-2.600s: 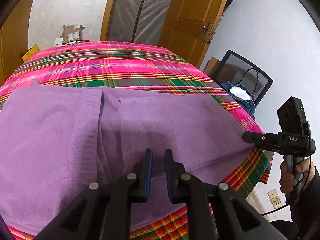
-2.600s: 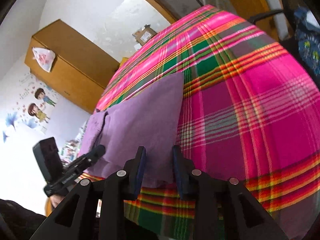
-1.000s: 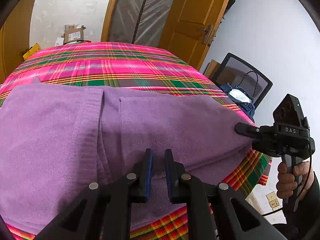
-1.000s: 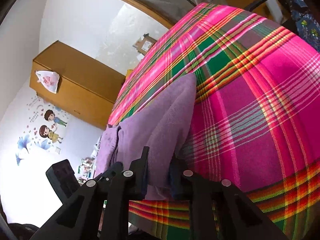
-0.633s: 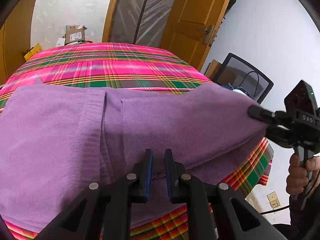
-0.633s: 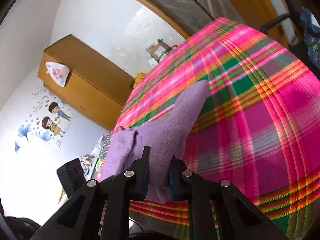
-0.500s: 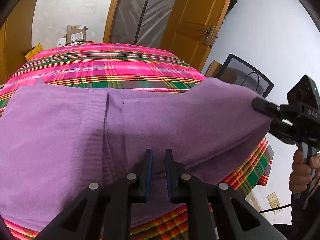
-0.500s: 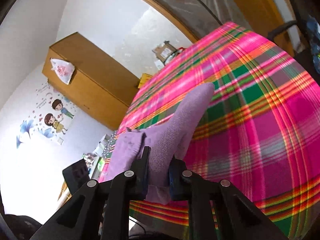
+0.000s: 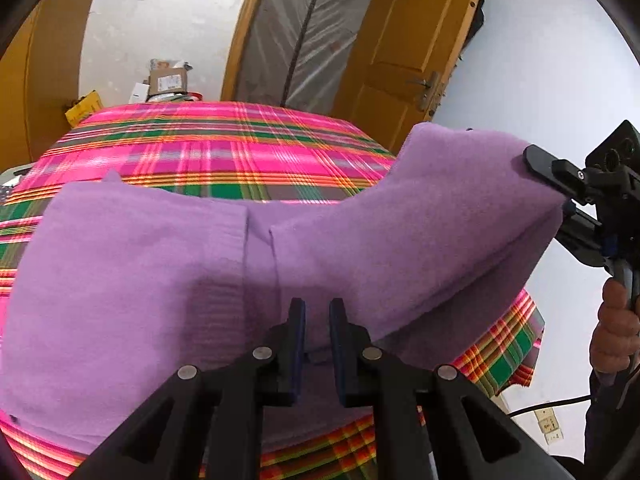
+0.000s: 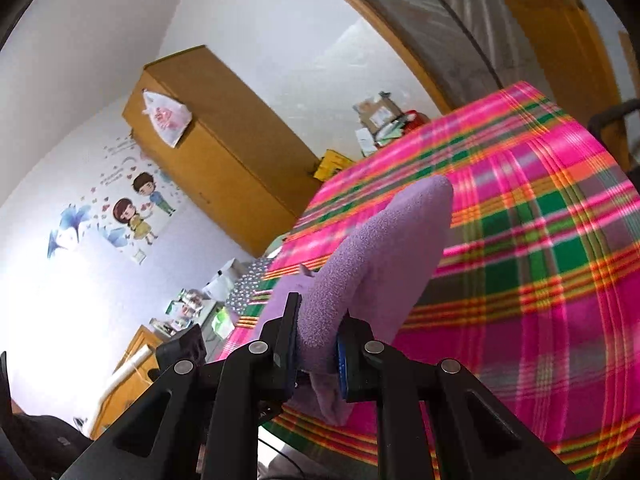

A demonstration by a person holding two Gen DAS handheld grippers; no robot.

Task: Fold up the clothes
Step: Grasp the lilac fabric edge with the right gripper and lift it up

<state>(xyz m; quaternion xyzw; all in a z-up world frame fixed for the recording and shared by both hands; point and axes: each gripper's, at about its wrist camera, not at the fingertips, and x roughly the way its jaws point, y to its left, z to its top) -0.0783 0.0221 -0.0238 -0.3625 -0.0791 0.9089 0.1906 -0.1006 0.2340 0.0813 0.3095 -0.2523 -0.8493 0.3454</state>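
Lying across the near part of a pink, green and orange plaid tablecloth [image 9: 224, 148], a purple fleece garment [image 9: 132, 264] has its right end raised off the table. The right gripper [image 10: 318, 344] is clamped on a thick fold of that fleece, which bulges up between its fingers [image 10: 289, 332]; from the left wrist view it sits at the far right [image 9: 556, 184], pinching the lifted corner. The left gripper [image 9: 317, 332] sits low at the near hem, its jaws slightly apart with purple cloth in the narrow gap; whether they pinch it I cannot tell. A wooden door [image 9: 404, 44] stands behind the table
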